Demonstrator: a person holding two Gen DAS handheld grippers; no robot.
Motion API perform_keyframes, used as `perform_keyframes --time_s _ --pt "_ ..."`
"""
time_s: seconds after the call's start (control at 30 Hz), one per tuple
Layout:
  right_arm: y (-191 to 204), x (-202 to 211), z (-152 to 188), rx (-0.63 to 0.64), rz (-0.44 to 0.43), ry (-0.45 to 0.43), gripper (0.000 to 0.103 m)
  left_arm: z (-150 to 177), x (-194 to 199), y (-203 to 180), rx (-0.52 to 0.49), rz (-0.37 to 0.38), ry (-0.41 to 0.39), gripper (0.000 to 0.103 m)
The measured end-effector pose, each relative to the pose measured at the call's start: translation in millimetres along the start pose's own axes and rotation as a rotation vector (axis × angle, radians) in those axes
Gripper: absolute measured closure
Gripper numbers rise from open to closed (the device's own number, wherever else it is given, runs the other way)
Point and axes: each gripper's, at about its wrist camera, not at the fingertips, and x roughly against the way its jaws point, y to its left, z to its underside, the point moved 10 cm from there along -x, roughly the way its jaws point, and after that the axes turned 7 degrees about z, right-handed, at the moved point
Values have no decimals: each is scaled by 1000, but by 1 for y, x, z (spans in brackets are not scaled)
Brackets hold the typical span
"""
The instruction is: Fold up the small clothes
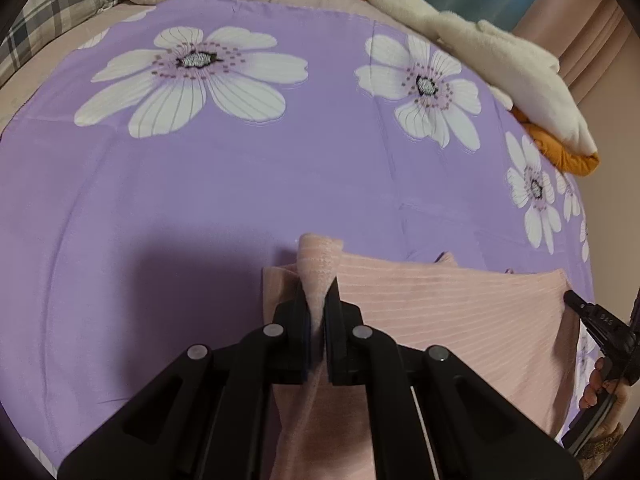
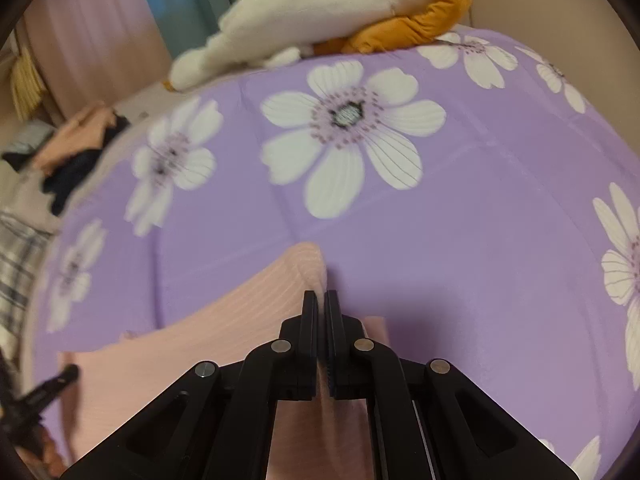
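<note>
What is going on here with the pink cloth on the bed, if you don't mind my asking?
A person is folding a pink cloth on a purple flowered bedspread, with tongs in each hand. The left tongs are shut on one corner of the cloth, which bunches up between them. The right tongs are shut at the opposite corner; the blur hides whether cloth is actually pinched. The cloth stretches between them. A plush toy lies at the bed's edge.
</note>
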Motion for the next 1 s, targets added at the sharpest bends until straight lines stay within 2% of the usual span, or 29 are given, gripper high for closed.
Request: perform_keyframes --time_s 0.13,0.2,0.3,0.33,0.37,0.4,0.43,0.47,0.57,0.73,0.87,1.0 --pt "-9 -32 24 -40 7 109 98 4 -3 1 -36 -13 14 95" --pt "-10 -35 26 -48 0 104 98 6 1 0 -42 -9 27 93" --pt "-10 -29 25 -46 14 104 98 10 14 -2 -44 -5 35 83" --pt "-11 -26 26 -48 25 110 96 12 20 -2 -46 -7 36 73" --pt "-12 -20 27 -55 35 112 87 14 30 -2 -51 -5 34 63" --pt "-13 -14 28 -62 44 111 80 15 38 -2 -52 0 23 58" --pt "-14 -4 29 -69 44 103 58 17 46 -2 -48 6 7 45" --pt "-15 3 29 -77 38 87 45 19 57 -1 -41 12 -13 34" --pt "-16 28 33 -80 11 39 40 31 83 -2 -25 44 -43 20" --pt "-24 54 58 -110 -21 36 36 65 100 1 -11 71 -13 17" --pt "-36 66 93 -177 -87 78 35 93 97 8 15 80 33 17" --pt "-54 76 129 -254 -137 128 35 117 92 8 71 138 91 18"
